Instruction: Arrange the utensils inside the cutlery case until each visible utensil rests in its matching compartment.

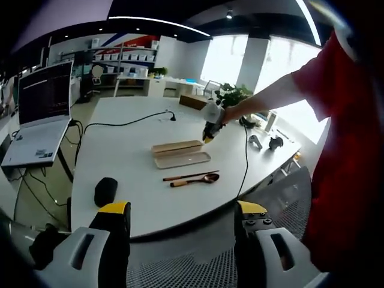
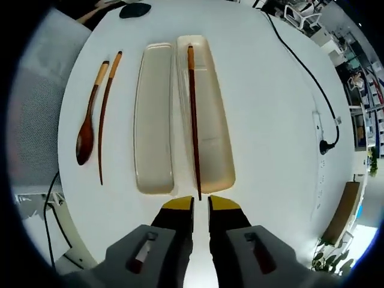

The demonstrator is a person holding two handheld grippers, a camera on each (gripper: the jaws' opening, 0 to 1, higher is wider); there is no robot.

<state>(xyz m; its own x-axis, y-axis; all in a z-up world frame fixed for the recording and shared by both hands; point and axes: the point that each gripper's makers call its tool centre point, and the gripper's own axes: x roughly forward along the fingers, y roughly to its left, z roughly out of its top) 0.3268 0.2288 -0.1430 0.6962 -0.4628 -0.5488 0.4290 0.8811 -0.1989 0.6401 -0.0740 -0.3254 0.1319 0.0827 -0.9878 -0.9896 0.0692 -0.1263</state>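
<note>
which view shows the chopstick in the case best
The right gripper view: the chopstick runs full length in the case's right tray, seen from above. The left gripper view shows the case far off, the chopstick inside indistinct.

No text, label or number is legible on anything here.

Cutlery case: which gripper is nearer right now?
Right. The right gripper sits at the end of the cutlery case, over the chopstick. The left gripper hangs back off the table edge.
</note>
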